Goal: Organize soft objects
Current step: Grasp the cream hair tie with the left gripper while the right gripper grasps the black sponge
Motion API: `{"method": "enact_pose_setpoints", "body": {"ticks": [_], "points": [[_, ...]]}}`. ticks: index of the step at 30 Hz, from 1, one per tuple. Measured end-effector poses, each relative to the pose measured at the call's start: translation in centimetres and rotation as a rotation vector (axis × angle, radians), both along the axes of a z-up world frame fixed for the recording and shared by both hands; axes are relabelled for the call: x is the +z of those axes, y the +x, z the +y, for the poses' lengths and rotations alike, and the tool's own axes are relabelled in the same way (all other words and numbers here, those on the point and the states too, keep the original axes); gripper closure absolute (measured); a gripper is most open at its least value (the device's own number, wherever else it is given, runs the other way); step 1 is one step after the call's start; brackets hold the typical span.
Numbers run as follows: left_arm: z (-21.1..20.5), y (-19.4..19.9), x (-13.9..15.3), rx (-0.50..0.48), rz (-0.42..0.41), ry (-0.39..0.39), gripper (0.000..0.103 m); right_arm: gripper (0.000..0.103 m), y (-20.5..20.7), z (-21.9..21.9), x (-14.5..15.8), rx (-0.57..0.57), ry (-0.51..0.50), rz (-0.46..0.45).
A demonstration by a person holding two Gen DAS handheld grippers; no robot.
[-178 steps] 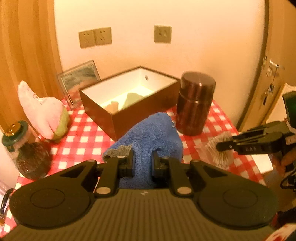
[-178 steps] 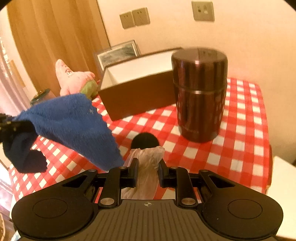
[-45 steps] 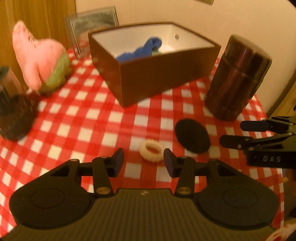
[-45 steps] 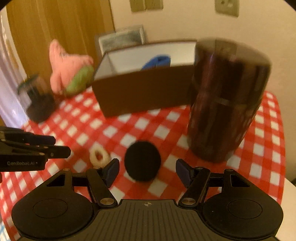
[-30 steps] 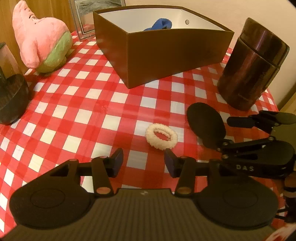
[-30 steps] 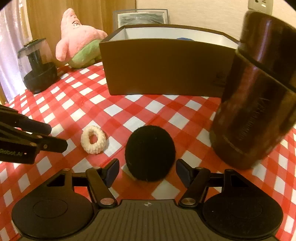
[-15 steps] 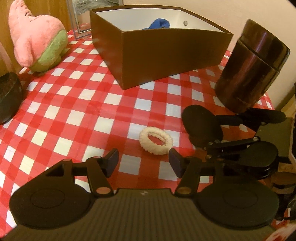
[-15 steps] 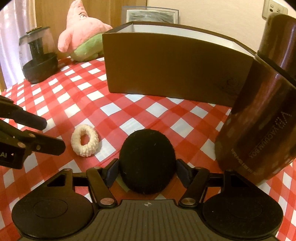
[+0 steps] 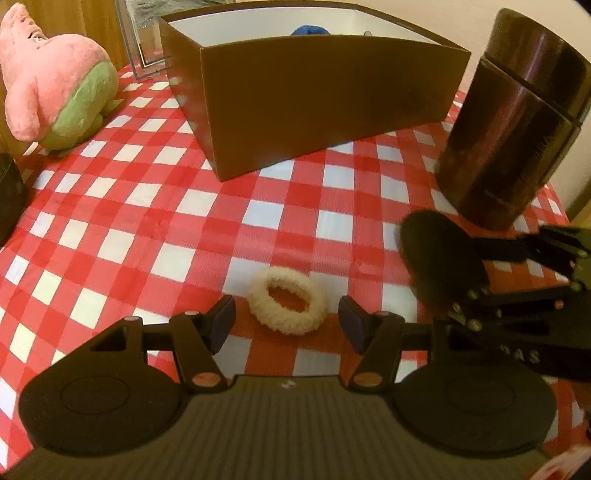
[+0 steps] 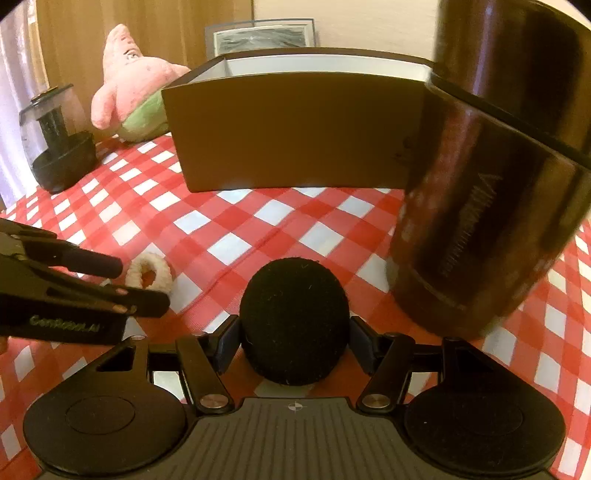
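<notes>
right gripper [image 10: 294,339] closed in, fingers now touching black pad [image 10: 293,319] | left gripper [image 9: 287,319] fingers spread around scrunchie [image 9: 288,304]

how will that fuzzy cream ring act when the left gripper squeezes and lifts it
The cream ring looks like plush fabric, so it will probably squash flat between the open left gripper fingers. It seems light and unlikely to slip or roll. Lying flat on the tablecloth, it may need a low pinch.

A red-and-white checked tablecloth [image 9: 155,221] is spread over the table, which is set against a plain cream wall [image 10: 369,26]. Wood-toned curtains [image 10: 85,40] are hung at the left — a framed picture [image 10: 258,37] is propped beside them — under warm light.
</notes>
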State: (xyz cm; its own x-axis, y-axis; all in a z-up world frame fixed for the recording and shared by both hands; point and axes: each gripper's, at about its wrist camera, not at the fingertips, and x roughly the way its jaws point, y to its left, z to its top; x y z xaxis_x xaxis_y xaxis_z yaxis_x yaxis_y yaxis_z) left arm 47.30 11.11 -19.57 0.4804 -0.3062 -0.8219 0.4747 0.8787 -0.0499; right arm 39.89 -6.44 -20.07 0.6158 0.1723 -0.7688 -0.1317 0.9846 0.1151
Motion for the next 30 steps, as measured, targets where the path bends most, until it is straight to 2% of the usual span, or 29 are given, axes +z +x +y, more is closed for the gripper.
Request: {"method": "enact_pose_setpoints", "body": {"ticks": [2, 6, 8, 11, 16, 21, 25, 30], "points": [[-0.3, 0.1, -0.2, 0.012, -0.007, 0.002, 0.056, 0.041, -0.3, -0.2, 0.0, -0.003, 0.001, 0.001], [-0.7, 0.0, -0.5, 0.021, -0.031, 0.02, 0.067, 0.041, -1.2, -0.5, 0.5, -0.002, 0.003, -0.006], [-0.7, -0.2, -0.4, 0.02, -0.032, 0.016, 0.08, 0.041, -1.6, -0.6, 0.8, -0.005, 0.007, -0.011], [-0.6, -0.8, -0.3, 0.008, -0.024, 0.012, 0.084, 0.041, -2.5, -0.7, 1.4, -0.014, 0.015, -0.017], [-0.2, -2.5, 0.6, -0.009, -0.014, 0.003, 0.085, 0.041, -4.5, -0.6, 2.8, -0.028, 0.018, -0.025], [-0.4, -5.0, 2.4, -0.03, -0.032, 0.03, 0.085, 0.041, -6.6, -1.2, 4.7, -0.037, 0.049, -0.054], [-0.4, -7.6, 4.7, 0.013, -0.053, 0.005, 0.085, 0.041, -7.8, -2.4, 6.1, -0.015, 0.081, -0.083], [-1.9, -11.8, 7.3, 0.086, -0.101, -0.001, 0.085, 0.041, -9.7, -5.2, 7.8, 0.069, 0.097, -0.123]]}}
